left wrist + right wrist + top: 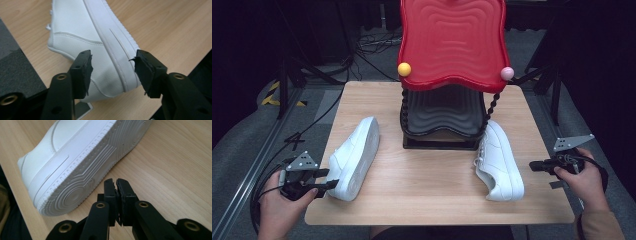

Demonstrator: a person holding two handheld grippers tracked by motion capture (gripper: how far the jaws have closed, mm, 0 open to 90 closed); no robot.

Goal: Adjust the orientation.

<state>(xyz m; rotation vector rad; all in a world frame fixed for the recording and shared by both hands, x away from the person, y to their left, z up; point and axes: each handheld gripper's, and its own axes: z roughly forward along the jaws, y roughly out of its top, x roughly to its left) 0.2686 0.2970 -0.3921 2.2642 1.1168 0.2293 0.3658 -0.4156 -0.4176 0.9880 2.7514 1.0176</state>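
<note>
Two white sneakers lie on a wooden table [432,175]. The left sneaker [354,157] rests tilted on its side, heel toward the front. My left gripper [329,179] is at that heel. In the left gripper view its jaws stand open on either side of the heel [110,75], and the pads [83,72] do not press on it. The right sneaker [499,160] lies on its side, its ribbed sole [85,172] facing my right gripper [116,182]. That gripper [533,165] is shut on nothing, a short way right of the shoe.
A two-tier rack stands at the back middle of the table, with a red wavy top shelf [452,40] and a black lower shelf [444,112]. A yellow ball [404,69] and a pink ball [507,73] cap its front posts. Cables lie on the floor behind.
</note>
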